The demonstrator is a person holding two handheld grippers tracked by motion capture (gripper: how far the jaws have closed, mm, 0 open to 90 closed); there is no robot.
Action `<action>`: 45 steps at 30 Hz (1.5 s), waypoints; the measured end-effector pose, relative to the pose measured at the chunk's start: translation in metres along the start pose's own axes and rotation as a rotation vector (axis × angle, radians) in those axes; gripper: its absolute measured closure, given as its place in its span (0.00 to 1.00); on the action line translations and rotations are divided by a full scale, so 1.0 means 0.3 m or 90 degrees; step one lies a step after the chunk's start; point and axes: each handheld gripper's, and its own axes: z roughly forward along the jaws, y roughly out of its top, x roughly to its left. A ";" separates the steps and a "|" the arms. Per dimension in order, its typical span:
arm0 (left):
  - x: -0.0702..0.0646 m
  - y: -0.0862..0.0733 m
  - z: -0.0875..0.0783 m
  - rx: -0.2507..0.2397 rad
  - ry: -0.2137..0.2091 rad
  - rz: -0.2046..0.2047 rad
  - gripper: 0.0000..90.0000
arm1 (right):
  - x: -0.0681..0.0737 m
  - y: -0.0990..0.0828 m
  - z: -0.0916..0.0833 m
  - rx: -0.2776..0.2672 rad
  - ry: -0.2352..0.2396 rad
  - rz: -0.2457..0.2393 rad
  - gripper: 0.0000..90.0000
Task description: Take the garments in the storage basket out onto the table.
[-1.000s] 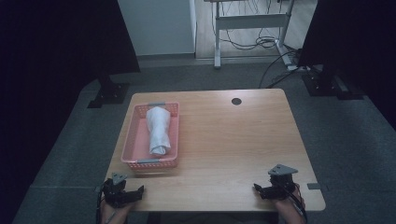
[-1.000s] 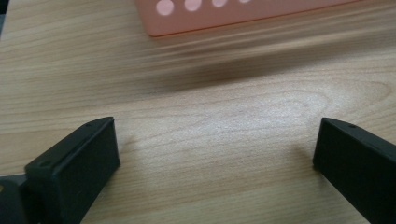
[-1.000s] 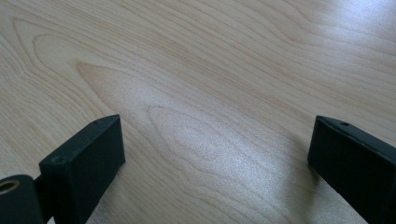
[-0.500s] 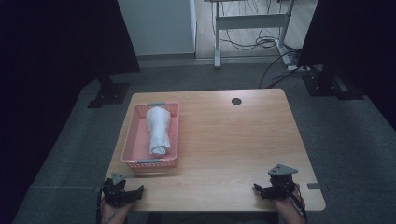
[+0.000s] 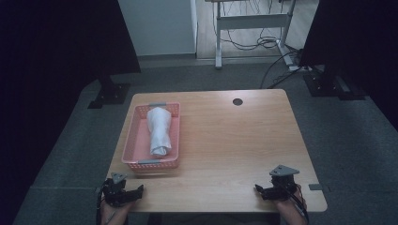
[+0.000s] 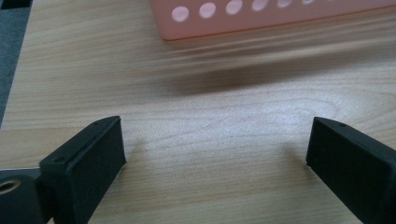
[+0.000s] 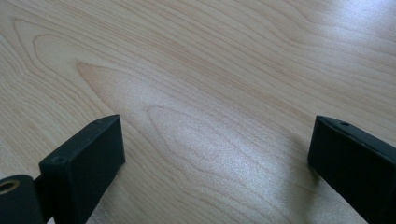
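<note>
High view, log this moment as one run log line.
left tool: open, jaws just closing slightly, nothing between | right tool: open, empty | rolled white cloth: lying in pink basket | table: both tools at near edge

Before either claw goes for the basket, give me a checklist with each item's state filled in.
1. Left claw open, nothing between its jaws, though they have just been closing slightly: ok.
2. Right claw open and empty over bare wood: ok.
3. Pink basket flat on the table, inside its edge: ok.
4. White rolled cloth lying inside the basket: ok.
5. Path from left claw to basket's near wall free: ok.
6. Whether the cloth is loose or snagged in the basket: cannot tell.
</note>
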 end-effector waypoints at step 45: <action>-0.022 0.167 -0.131 -0.077 -0.013 -0.012 0.05 | 0.000 0.000 0.000 0.000 0.000 0.000 0.04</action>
